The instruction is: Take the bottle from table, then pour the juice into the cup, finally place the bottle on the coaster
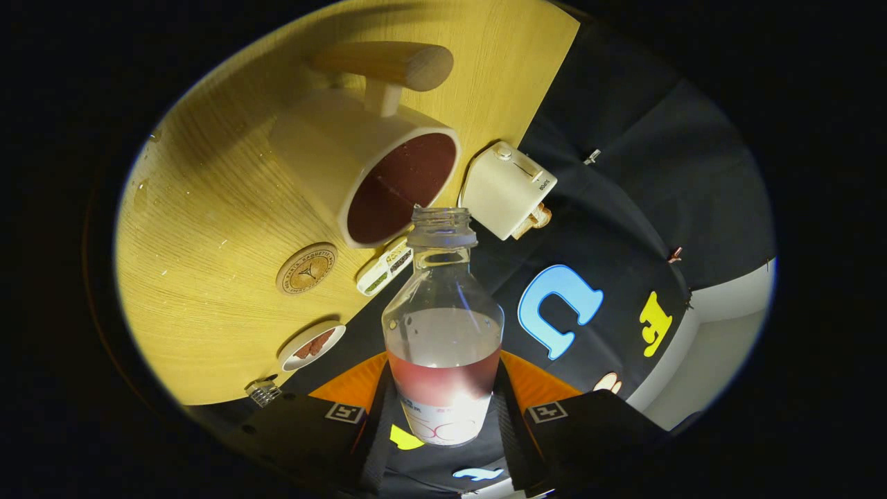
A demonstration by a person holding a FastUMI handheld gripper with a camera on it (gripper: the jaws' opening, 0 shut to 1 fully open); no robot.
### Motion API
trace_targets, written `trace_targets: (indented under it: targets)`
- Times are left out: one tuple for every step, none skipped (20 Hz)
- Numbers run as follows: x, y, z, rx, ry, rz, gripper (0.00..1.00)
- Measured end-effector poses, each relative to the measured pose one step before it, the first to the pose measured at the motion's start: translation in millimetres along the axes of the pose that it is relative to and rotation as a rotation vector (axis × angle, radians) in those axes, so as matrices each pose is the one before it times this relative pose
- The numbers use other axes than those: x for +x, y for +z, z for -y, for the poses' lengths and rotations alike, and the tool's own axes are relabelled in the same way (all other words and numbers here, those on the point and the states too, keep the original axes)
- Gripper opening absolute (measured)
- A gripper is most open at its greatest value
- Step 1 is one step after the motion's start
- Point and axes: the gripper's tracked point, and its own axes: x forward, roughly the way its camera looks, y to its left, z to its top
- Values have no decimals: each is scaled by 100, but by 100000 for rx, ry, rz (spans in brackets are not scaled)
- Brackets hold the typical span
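While fingers (443,416) clamp bottle (443,326), its base hidden, cup (360,173) beyond

A clear, uncapped bottle (443,326) holding reddish juice in its lower part is seen between the jaws, its mouth close to the cup (367,177). The cream cup, dark red inside, appears filled. A round wooden coaster (306,269) lies nearby on the counter.

A light wooden table (208,277) with visible grain is lit warmly, small droplets glinting on its surface. Along the table's far edge hangs the booth's black cloth wall (624,138); beyond the cloth shows a pale surface (721,346).
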Motion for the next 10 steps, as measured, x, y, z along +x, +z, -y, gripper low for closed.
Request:
trace_targets:
  targets:
    - [47, 18, 43, 513, 282, 204, 70]
    - [83, 51, -27, 943, 271, 219, 70]
    - [11, -68, 17, 1809, -90, -238, 70]
    - [-44, -192, -307, 3204, 922, -572, 70]
    - [-27, -57, -406, 4193, 1480, -539, 70]
    - [2, 179, -525, 4748, 2123, -513, 70]
    - [-78, -13, -811, 5683, 3130, -290, 70]
    - [-224, 12, -929, 6802, 3241, -373, 71]
    - [-301, -91, -810, 7203, 2375, -602, 70]
    - [-108, -34, -237, 7112, 911, -629, 70]
